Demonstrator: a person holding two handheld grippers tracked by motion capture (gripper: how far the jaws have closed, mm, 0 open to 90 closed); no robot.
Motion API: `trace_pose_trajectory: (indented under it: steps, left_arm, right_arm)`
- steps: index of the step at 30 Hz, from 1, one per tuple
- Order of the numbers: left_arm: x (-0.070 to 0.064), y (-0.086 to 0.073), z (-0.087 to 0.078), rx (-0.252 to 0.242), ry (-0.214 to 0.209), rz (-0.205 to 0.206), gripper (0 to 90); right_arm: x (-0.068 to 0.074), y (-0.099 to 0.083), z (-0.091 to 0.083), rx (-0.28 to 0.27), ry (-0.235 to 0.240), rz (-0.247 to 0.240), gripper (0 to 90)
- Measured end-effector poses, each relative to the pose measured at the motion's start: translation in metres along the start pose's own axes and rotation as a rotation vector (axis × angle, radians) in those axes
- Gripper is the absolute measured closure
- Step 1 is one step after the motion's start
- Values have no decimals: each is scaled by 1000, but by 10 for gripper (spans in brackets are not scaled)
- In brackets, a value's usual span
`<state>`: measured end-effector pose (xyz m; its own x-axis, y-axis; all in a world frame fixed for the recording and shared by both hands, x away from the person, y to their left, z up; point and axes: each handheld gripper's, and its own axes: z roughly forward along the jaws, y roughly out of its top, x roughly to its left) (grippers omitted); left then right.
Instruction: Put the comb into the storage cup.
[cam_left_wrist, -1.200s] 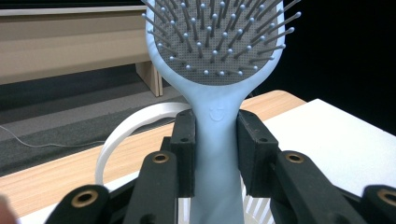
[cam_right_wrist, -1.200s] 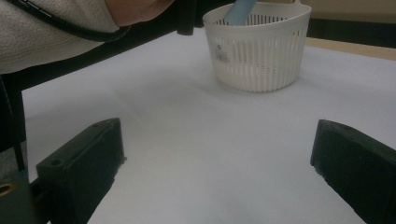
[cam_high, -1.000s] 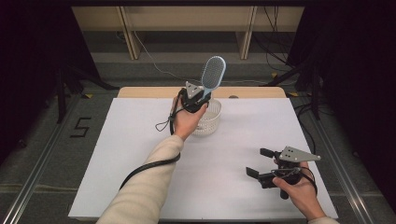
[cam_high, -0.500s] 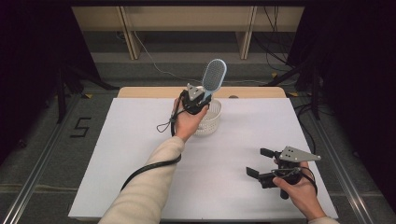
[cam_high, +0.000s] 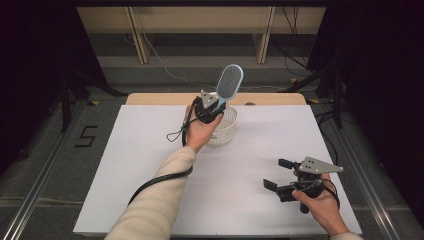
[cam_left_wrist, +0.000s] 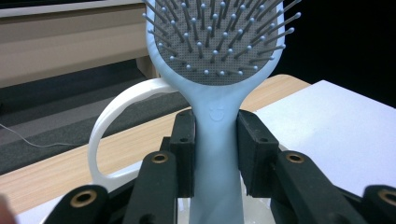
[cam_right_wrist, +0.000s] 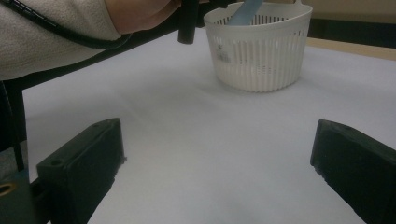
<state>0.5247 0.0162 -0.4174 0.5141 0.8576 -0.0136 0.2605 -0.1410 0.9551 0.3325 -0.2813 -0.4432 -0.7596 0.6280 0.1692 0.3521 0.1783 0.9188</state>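
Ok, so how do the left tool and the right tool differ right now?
The left tool is shut on the light blue hairbrush, holding it upright by the handle over the white basket; the right tool is open and holds nothing. The left tool is raised at the table's far side, while the right tool sits low near its front right. Both have black jaws.

Basket (cam_high: 222, 131) on table (cam_high: 125, 190), toward far edge, near middle. Hairbrush (cam_high: 229, 85) upright above basket, handle end inside it. Left gripper (cam_high: 212, 111) at basket's near-left rim. Right gripper (cam_high: 280, 174) near front right, well apart.
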Motion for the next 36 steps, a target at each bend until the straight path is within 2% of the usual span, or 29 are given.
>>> trace_pose_trajectory:
  steps: [12, 15, 23, 27, 29, 32, 36]
  left_arm:
    - [4, -2, 0, -16, -5, 8, 692]
    - [5, -2, 1, -25, -7, -3, 693]
    - [2, -6, 0, -17, -7, 31, 682]
    - [2, -11, -2, -12, -9, 38, 652]
    - [2, -10, -4, -13, -20, 41, 592]
    - [3, -8, -10, -15, -16, 94, 516]
    - [9, -10, -18, -6, -31, 101, 440]
  right_arm:
    - [0, 0, 0, 2, -1, -2, 34]
    - [0, 0, 0, 2, 0, -3, 34]
    - [0, 0, 0, 1, 1, 2, 34]
    - [0, 0, 0, 3, -1, 2, 35]
    - [0, 0, 0, 4, 1, -1, 34]
    - [0, 0, 0, 6, -2, 1, 35]
    - [0, 0, 1, 7, -1, -1, 35]
